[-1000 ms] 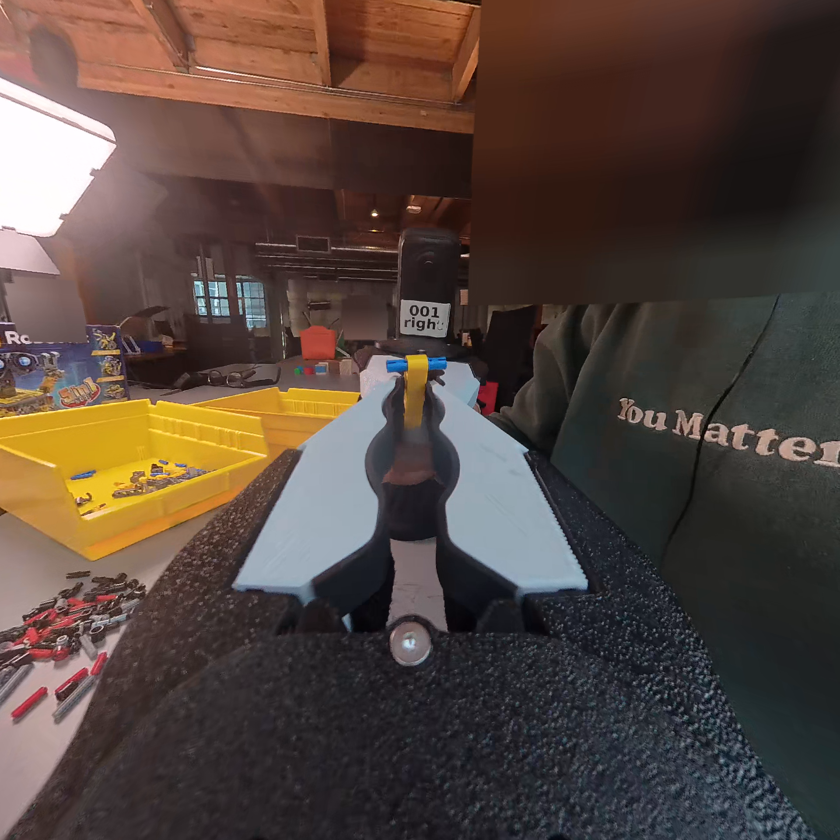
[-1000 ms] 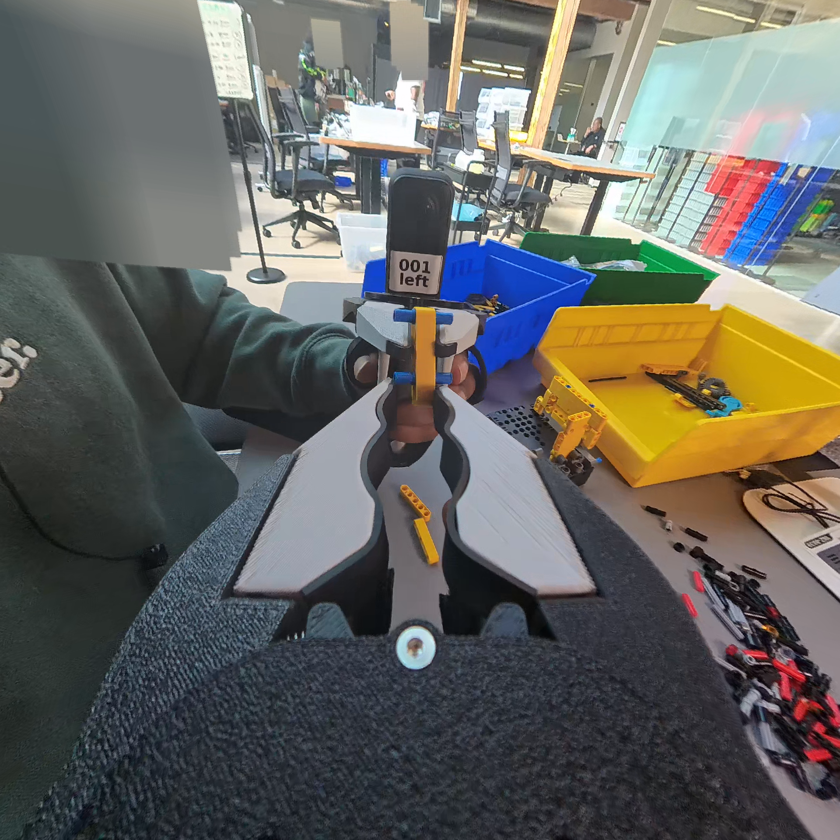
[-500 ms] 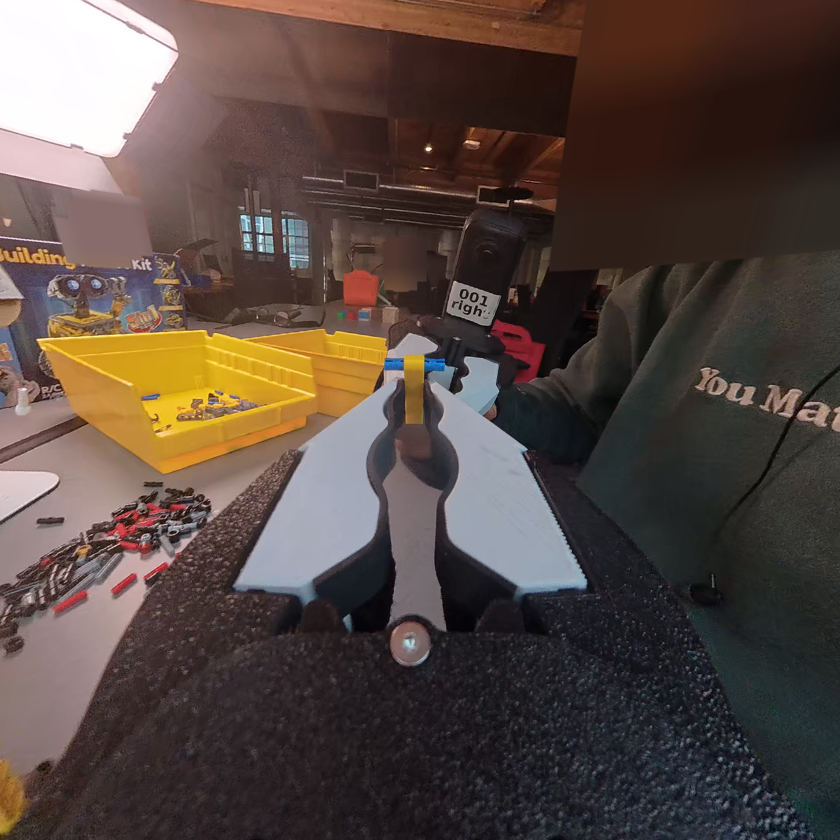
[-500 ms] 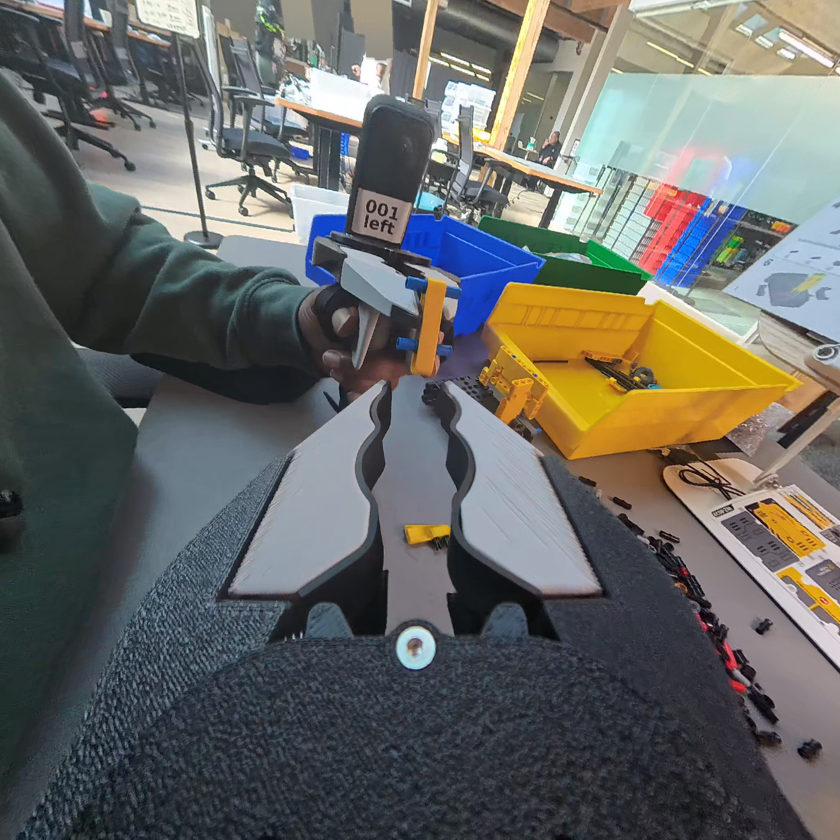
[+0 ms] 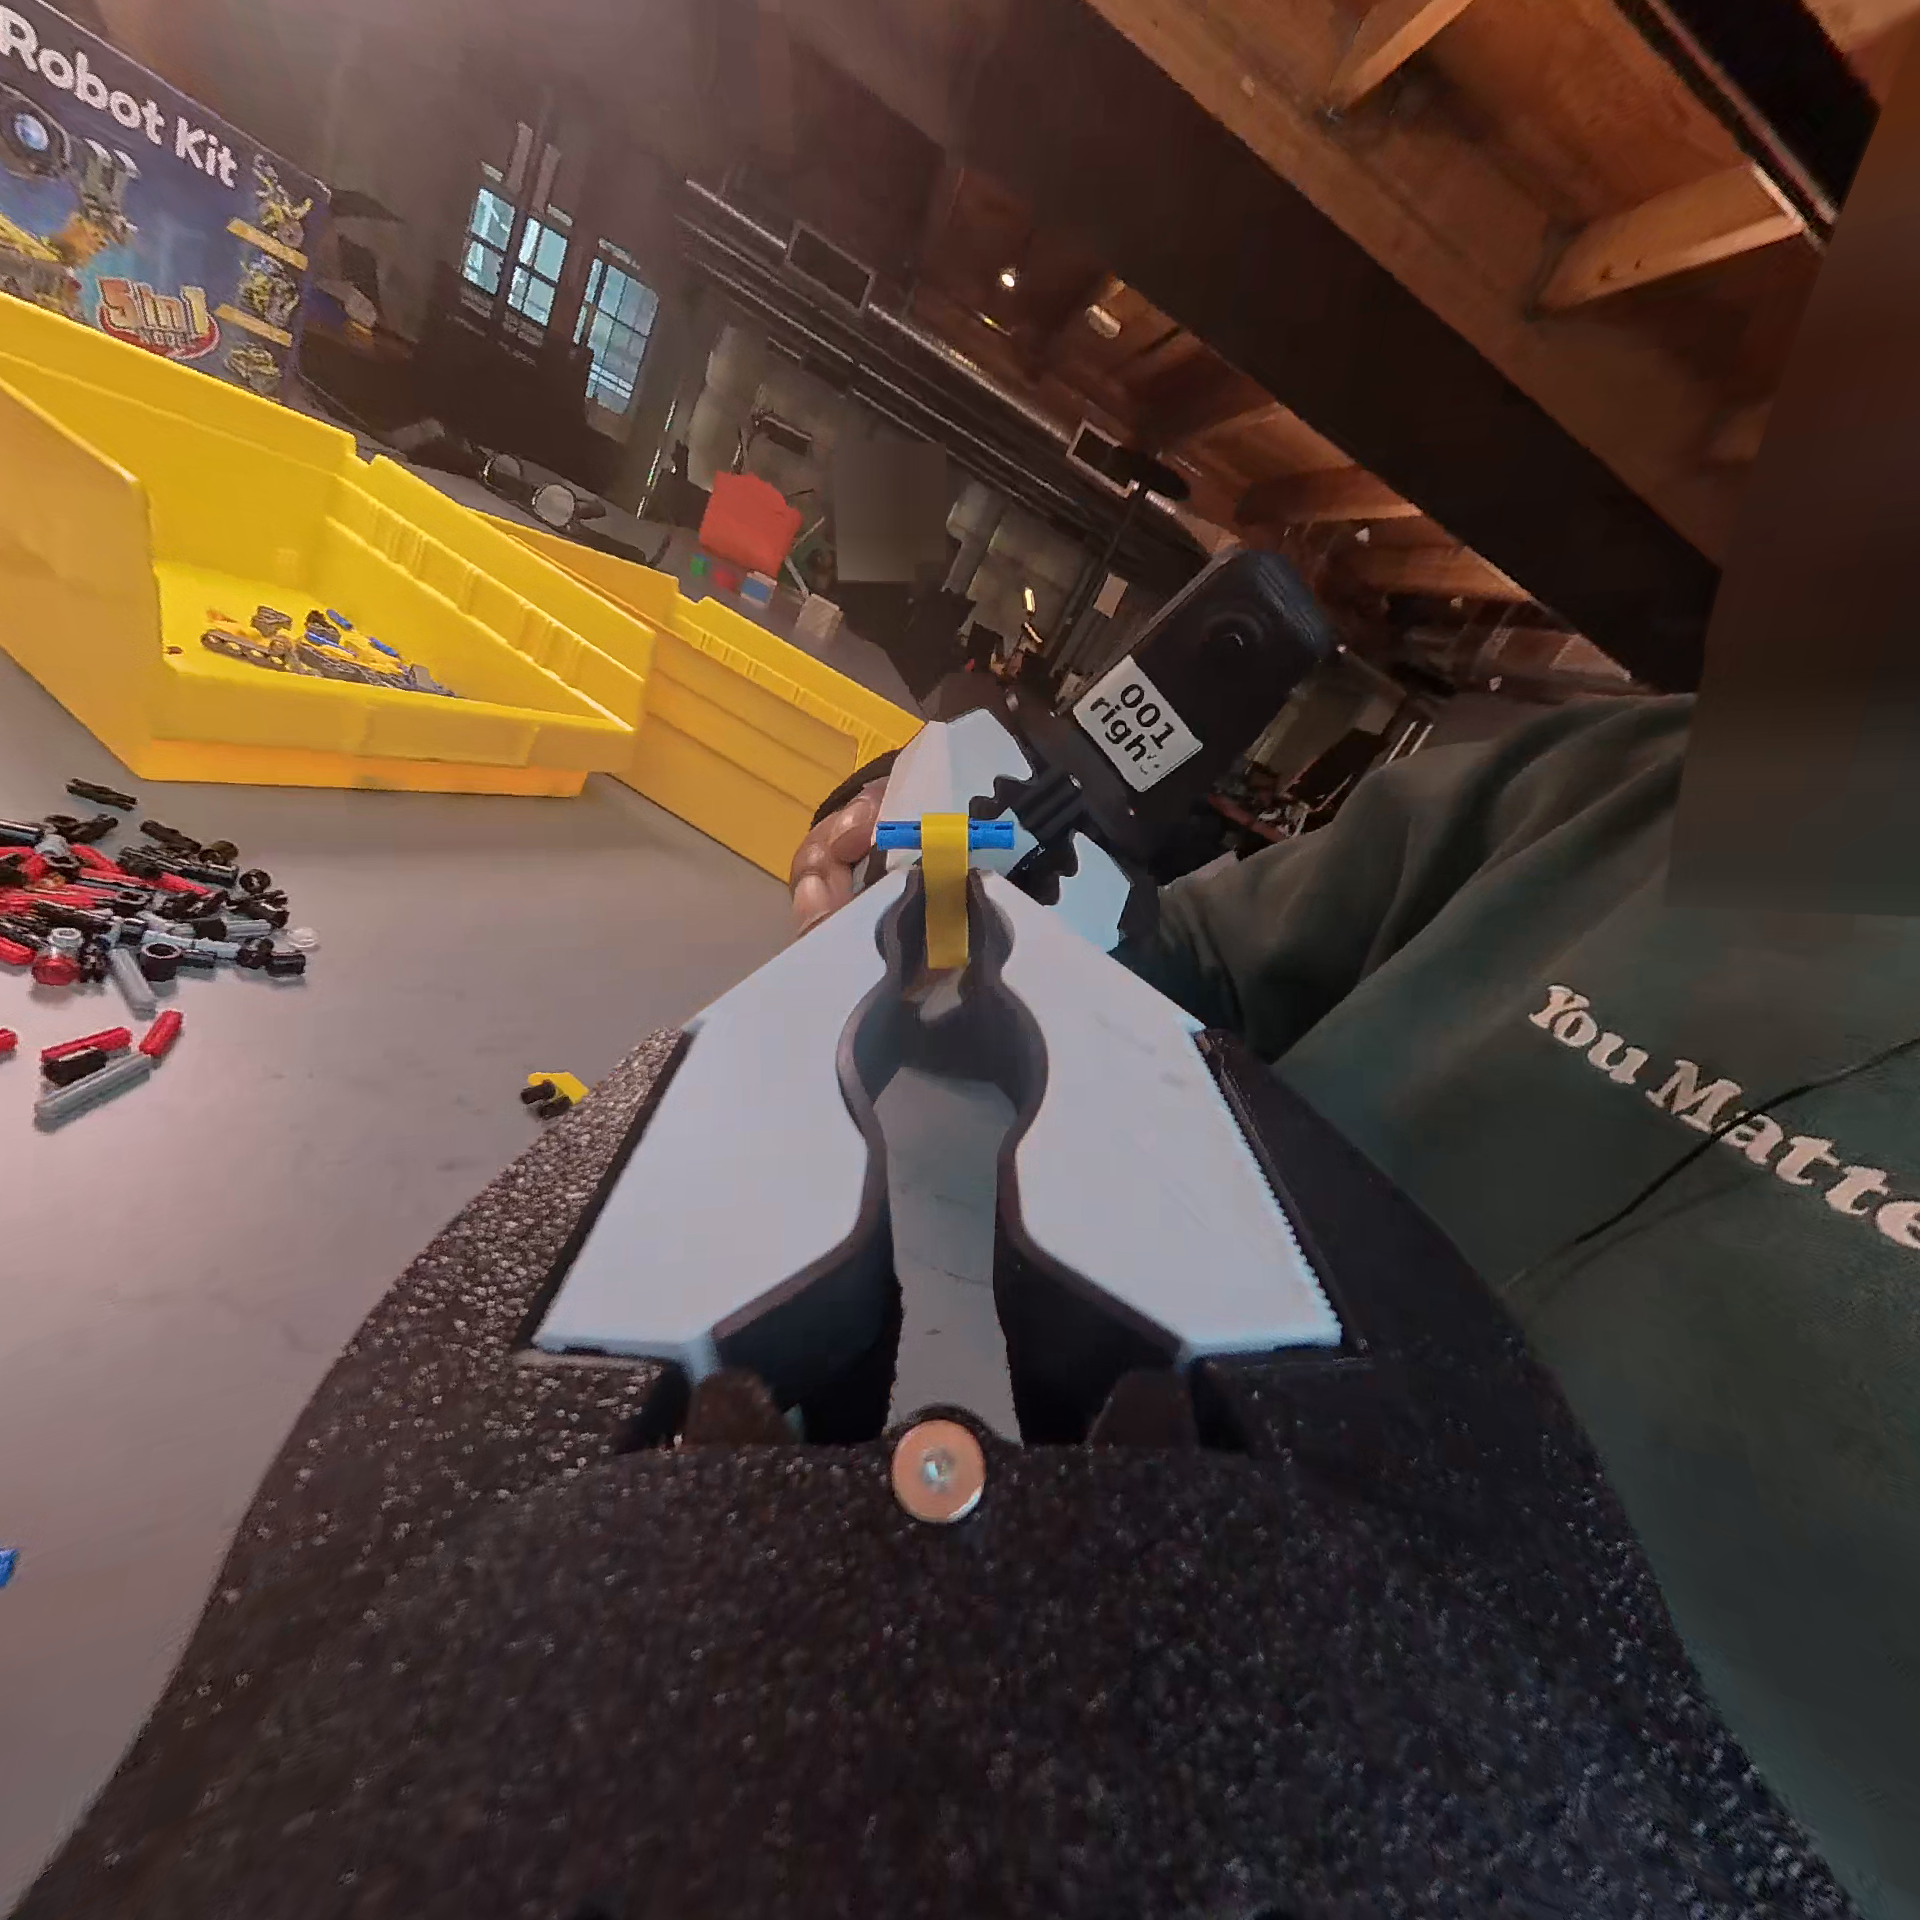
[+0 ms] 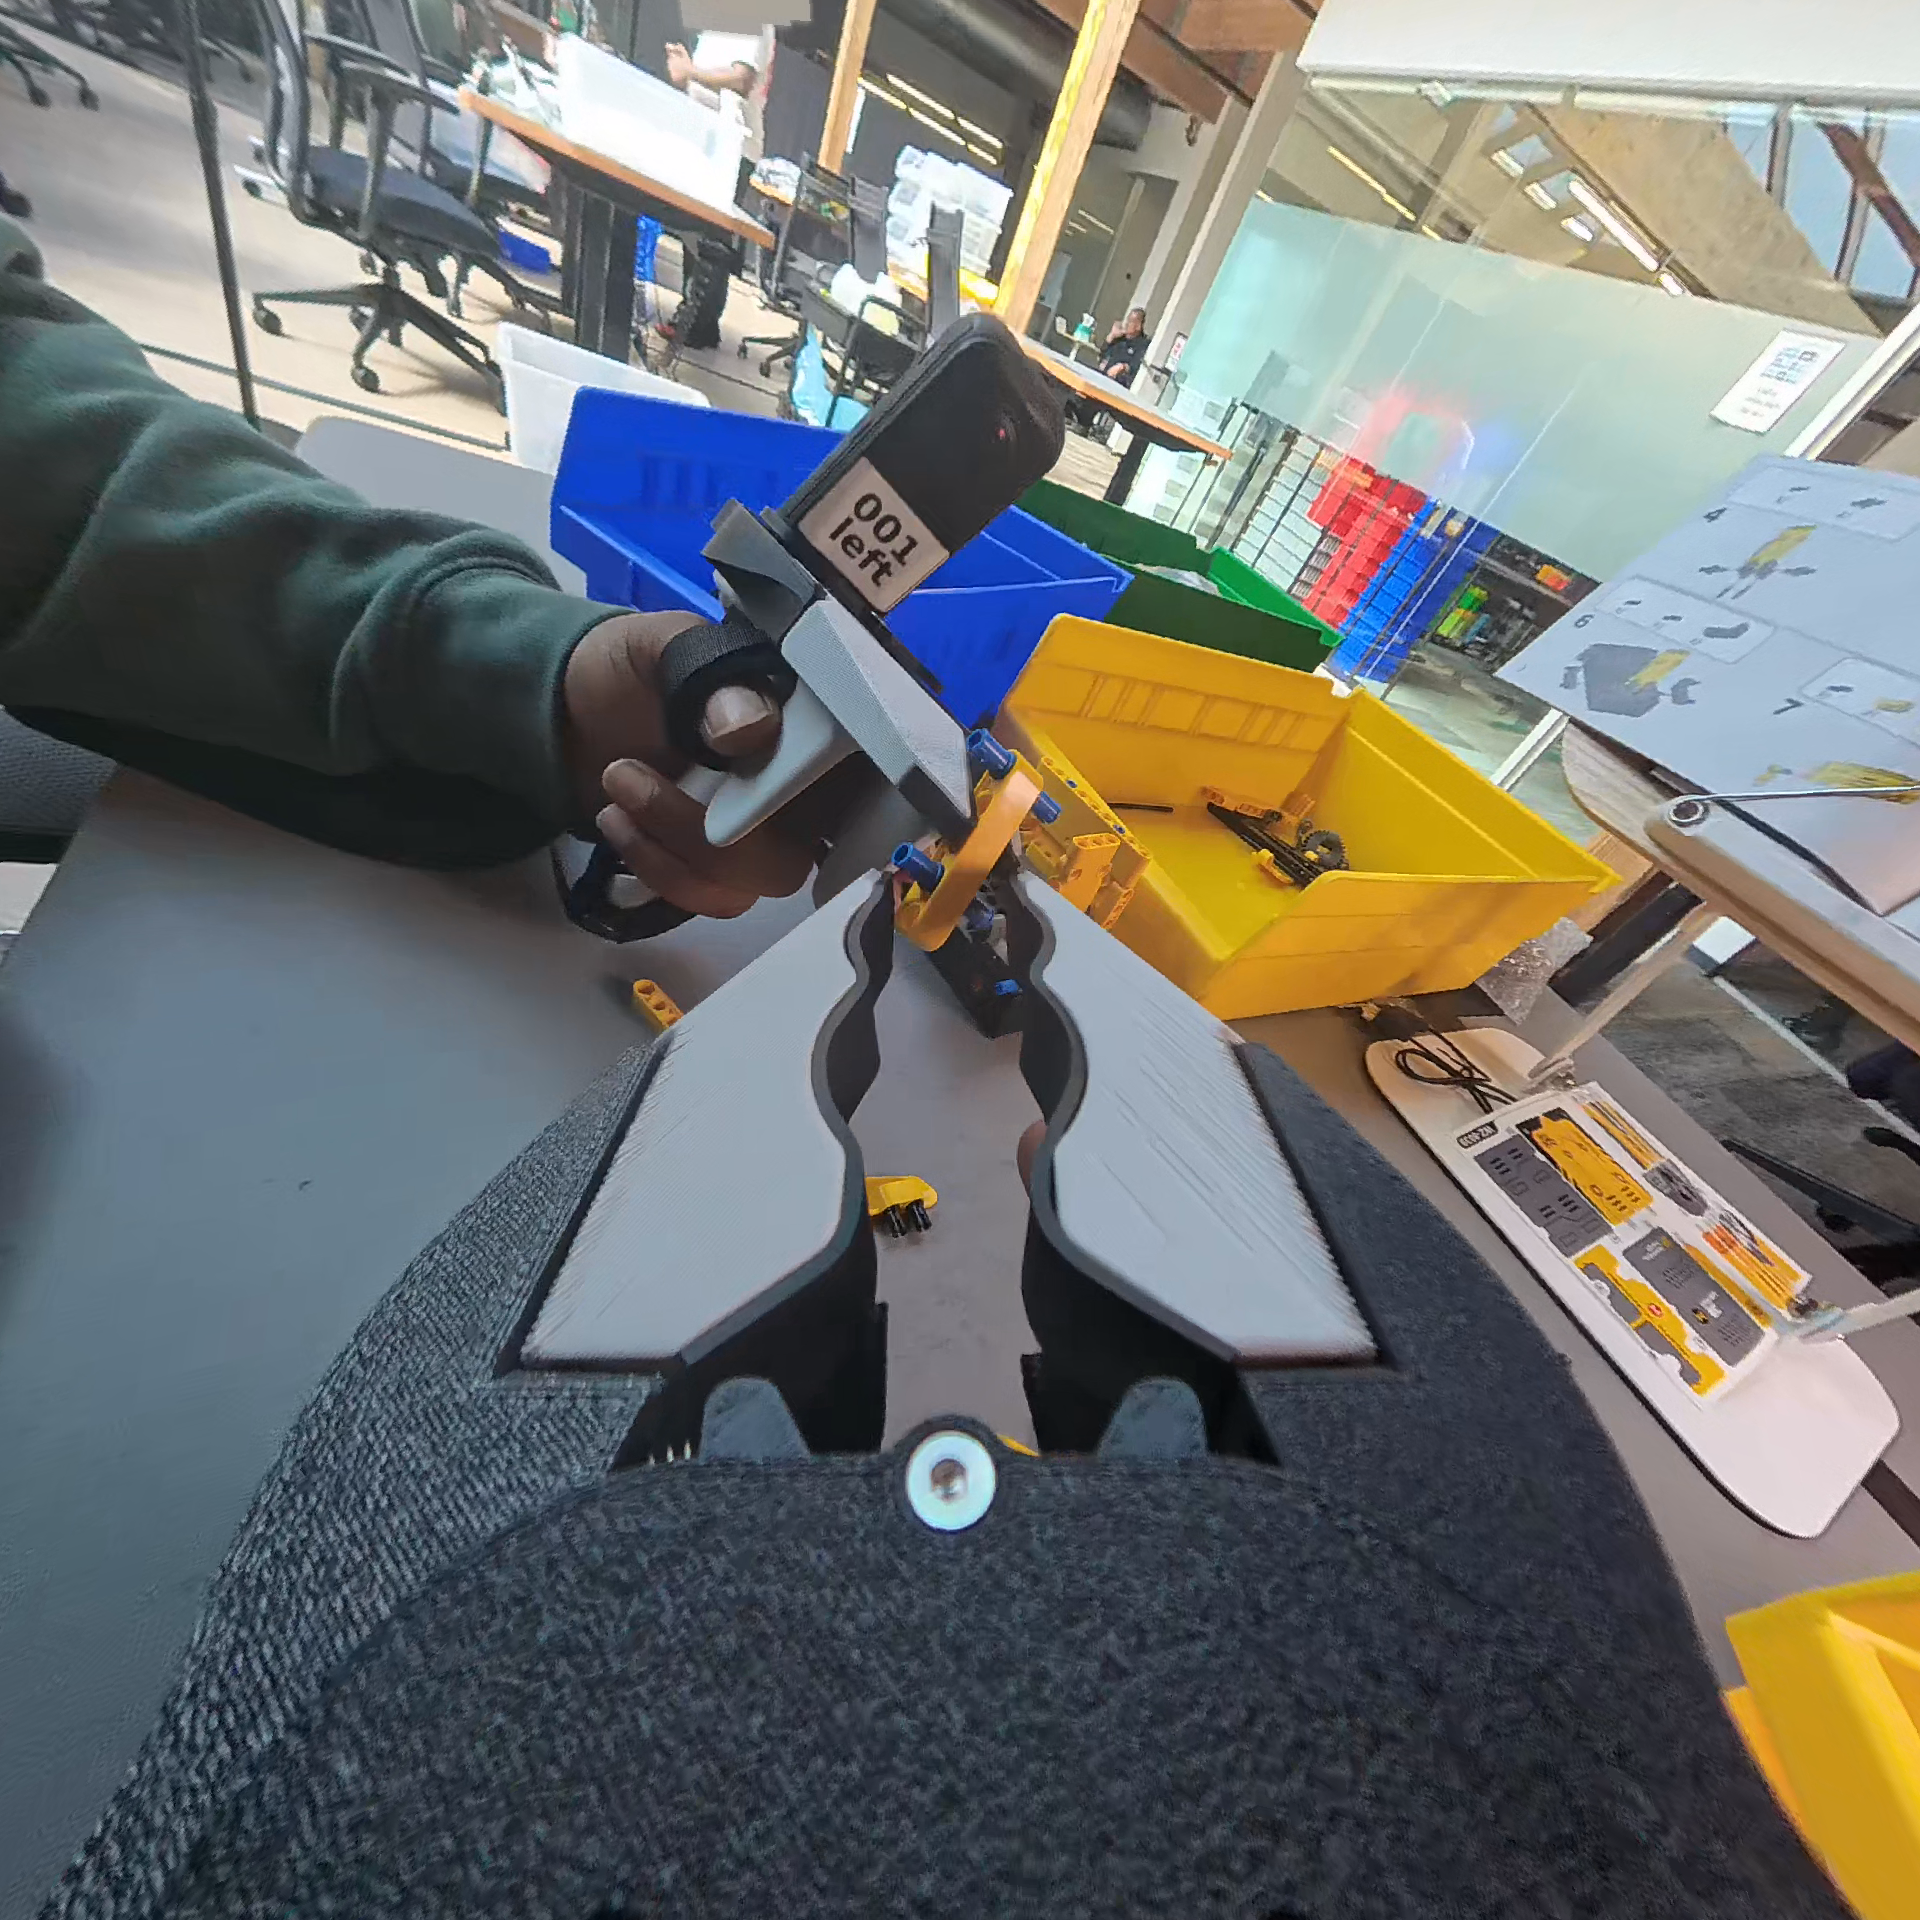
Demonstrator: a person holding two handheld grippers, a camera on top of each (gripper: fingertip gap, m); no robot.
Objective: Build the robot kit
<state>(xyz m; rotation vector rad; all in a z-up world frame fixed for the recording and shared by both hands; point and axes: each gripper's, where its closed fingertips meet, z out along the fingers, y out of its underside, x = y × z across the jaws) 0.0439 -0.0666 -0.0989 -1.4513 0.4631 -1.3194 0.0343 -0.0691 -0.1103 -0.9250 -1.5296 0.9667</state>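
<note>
1. Since a moment ago, both grippers have tilted and dropped nearer the table (image 6: 312, 1091).
2. Left gripper (image 5: 943, 894) pinches a yellow beam (image 5: 943, 914) with blue pins (image 5: 896, 834), above the table.
3. Right gripper (image 6: 951, 914) is spread, empty, its tips beside that beam.
4. Yellow bin (image 6: 1382, 925) holds black and yellow parts; what the blue bin (image 6: 665, 499) holds is hidden.
5. Loose pins (image 5: 135, 914) lie near; a small yellow piece (image 6: 899, 1197) lies under the right gripper.

Yellow bin (image 6: 1392, 940) right of the claw, blue bin (image 6: 665, 499) beyond, red-black pins (image 5: 125, 904) scattered left, possibly a manual (image 6: 1621, 1216).
</note>
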